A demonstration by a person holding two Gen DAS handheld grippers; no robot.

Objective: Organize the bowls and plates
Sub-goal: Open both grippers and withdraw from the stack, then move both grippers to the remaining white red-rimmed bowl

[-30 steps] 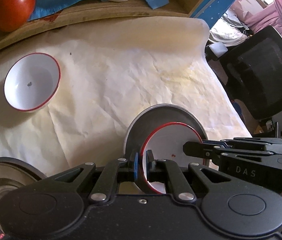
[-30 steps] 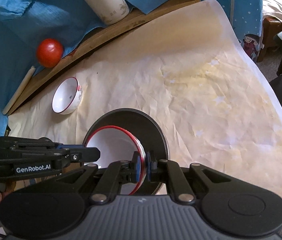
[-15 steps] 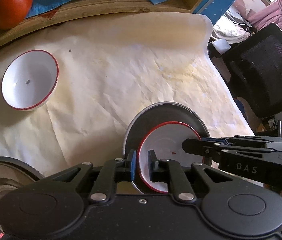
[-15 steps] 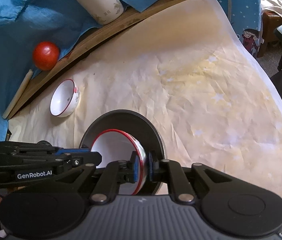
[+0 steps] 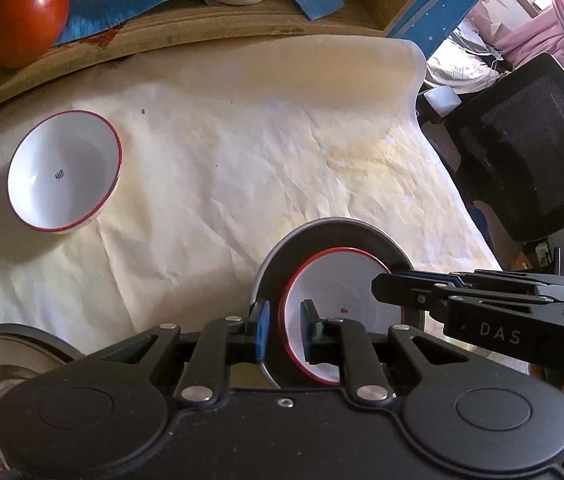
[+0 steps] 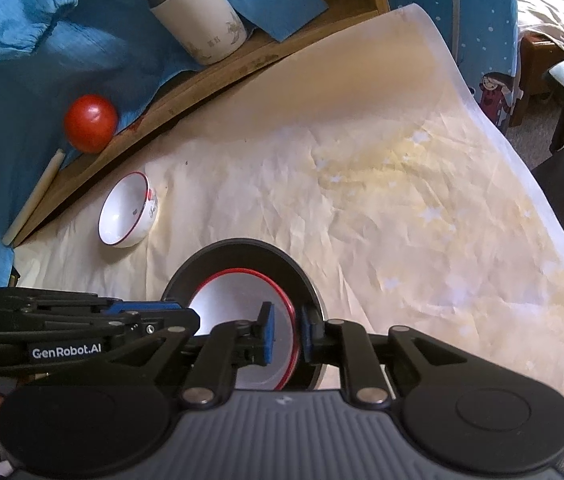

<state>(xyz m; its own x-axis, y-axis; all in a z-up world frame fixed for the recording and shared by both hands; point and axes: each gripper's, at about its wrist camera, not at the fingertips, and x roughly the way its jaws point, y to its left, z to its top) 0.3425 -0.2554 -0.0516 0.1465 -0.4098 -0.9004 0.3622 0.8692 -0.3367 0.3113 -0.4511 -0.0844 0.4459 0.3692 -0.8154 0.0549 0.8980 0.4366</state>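
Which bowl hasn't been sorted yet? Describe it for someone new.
Start at the wooden tray along the paper-covered table's far edge and find the red tomato. Just below it the loose bowl sits alone on paper, unlike its red-rimmed twin on the dark plate.

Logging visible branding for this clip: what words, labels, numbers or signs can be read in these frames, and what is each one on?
"DAS": on the right gripper, seen from the left wrist.
"GenRobot.AI": on the left gripper, seen from the right wrist.
Small dark mark inside the far bowl: too small to read.
Red marking on that bowl's outer wall: blurred, unreadable.
Print on the white tumbler: decoration and tiny characters, unreadable.
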